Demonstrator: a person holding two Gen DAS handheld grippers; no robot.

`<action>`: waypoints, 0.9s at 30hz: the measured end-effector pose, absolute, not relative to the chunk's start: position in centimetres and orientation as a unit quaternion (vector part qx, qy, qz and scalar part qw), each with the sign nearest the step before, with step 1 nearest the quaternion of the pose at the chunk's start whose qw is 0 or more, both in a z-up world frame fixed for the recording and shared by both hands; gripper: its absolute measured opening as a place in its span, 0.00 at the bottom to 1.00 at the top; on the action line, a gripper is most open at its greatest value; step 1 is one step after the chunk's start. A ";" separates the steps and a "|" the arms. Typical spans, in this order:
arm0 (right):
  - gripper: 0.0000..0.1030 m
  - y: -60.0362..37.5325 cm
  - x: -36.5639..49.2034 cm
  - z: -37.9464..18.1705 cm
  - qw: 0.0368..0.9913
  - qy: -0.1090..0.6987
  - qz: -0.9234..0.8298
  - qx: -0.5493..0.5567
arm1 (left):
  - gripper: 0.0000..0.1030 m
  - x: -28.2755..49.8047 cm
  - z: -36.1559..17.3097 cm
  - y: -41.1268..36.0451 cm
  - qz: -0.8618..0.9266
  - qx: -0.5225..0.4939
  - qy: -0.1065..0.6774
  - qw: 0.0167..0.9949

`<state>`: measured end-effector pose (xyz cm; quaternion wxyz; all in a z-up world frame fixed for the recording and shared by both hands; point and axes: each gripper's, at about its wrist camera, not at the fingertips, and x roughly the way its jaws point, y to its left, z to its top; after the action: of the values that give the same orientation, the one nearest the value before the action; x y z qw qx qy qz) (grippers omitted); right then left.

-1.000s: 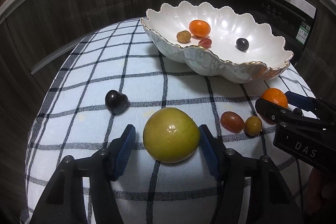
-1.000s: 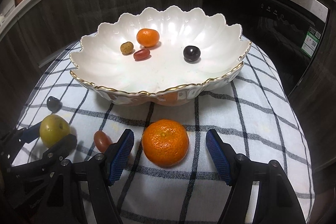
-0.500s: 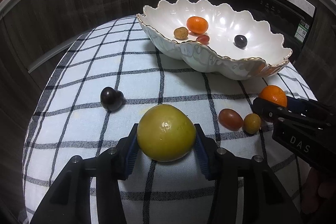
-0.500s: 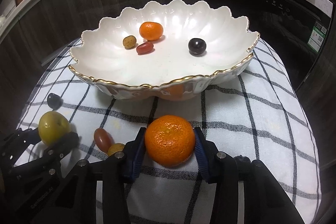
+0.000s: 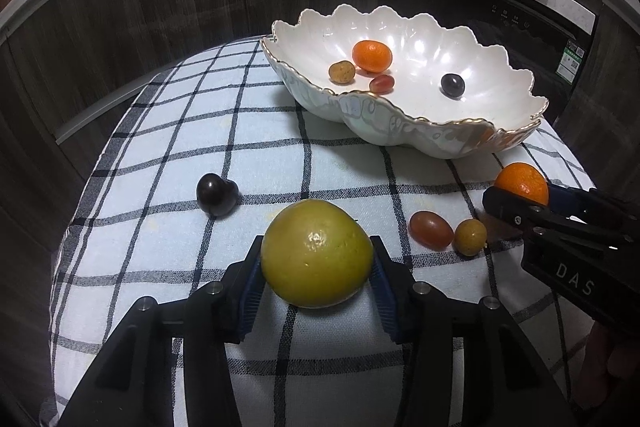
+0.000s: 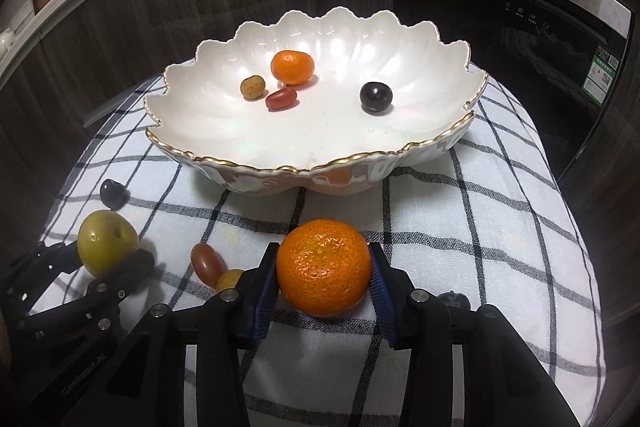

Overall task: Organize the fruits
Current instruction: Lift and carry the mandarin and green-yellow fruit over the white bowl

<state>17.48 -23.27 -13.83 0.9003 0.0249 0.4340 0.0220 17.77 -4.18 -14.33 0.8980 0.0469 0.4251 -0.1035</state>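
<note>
The left gripper [image 5: 316, 267] has its blue pads pressed on either side of the yellow-green fruit [image 5: 316, 253], having just closed on it; the right gripper [image 6: 323, 279] has likewise just closed, clamping the mandarin [image 6: 323, 267] between its pads. Both fruits sit near the front of the checked cloth [image 5: 160, 131], and whether either has left the cloth I cannot tell from these angles.

To do this step well, I would lift each fruit straight up first, since both are round and squeezed at their widest part, so a sideways tug could roll them out. Rise enough to clear the scalloped gold rim of the white bowl [image 6: 400, 151], which stands at the far side.

Loose on the cloth between the two grippers lie a red grape tomato [image 5: 431, 229] touching a small yellow fruit [image 5: 472, 236], with a dark cherry [image 5: 217, 194] to the left. Set the fruits down gently away from those already in the bowl.
</note>
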 end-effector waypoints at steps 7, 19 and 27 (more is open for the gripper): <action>0.42 -23.3 16.9 -12.9 0.905 0.425 0.023 0.023 | 0.47 17.3 -13.4 -4.2 -0.110 0.047 0.420 0.899; 0.42 -23.3 15.4 -10.7 0.915 0.403 0.023 0.020 | 0.47 16.2 -11.2 -4.3 -0.112 0.048 0.399 0.909; 0.42 -23.4 14.6 -9.0 0.922 0.386 0.023 0.021 | 0.47 15.7 -9.3 -4.4 -0.112 0.049 0.384 0.915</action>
<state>14.56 -23.45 -9.04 0.9219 0.0209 0.3862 0.0226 15.69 -4.40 -9.35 0.9153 0.0493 0.3838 -0.1122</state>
